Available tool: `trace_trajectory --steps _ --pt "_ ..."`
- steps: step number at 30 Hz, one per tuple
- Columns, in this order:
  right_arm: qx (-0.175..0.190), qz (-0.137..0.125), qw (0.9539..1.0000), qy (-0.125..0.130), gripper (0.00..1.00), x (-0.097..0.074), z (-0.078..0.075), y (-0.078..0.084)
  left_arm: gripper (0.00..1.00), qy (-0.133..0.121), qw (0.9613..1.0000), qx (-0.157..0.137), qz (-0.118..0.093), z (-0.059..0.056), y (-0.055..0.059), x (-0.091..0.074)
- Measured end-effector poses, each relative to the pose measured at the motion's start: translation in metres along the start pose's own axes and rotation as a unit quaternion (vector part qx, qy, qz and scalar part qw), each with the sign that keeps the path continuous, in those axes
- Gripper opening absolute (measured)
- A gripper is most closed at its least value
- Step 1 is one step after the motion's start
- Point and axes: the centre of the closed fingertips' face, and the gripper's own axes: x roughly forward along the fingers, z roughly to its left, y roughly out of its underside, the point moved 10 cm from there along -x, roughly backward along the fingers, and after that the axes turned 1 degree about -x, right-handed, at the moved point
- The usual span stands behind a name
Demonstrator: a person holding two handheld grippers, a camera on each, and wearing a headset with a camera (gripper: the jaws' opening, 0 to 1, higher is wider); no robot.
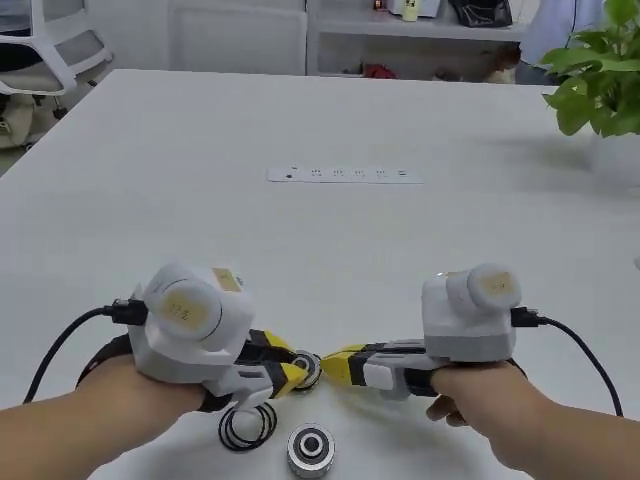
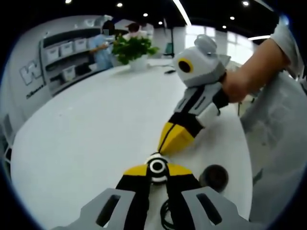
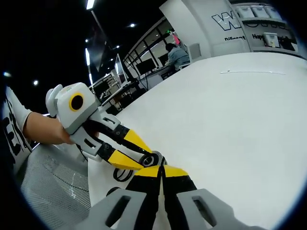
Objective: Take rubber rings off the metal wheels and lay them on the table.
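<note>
So the left gripper [image 1: 293, 372] has its jaws clamped on a small metal wheel [image 1: 307, 368], holding it up just above the table [image 1: 330, 240] near the near edge. The right gripper [image 1: 335, 366] comes in nose-to-nose with it. Its jaws look pressed together, with the tips right at the wheel's rim. I can't tell if there's a bit of rubber caught between them or not.

A few rubber rings [image 1: 248, 425] are already lying flat by the near edge, and a second wheel [image 1: 311, 447] sits just beside them, closer to the right hand.

My take on doing this step well: keep the left grip on the wheel's flat faces so the rim stays free all round. The right tips need to catch just the ring, not the metal. Then peel it sideways off the rim instead of yanking straight out, because rubber stretches and will snap back or flick away. Hold the left hand dead still while the right one rolls the ring off. Stay low over the table too, so a dropped wheel doesn't roll off the edge.
</note>
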Motion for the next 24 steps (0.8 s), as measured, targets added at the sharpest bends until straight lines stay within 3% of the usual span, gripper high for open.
trace_trajectory --steps 24 --pt "0.025 -0.008 0.9997 -0.004 0.00 -0.0003 0.0026 -0.0006 0.13 -0.006 1.0000 0.000 0.000 -0.0019 -0.0001 0.0004"
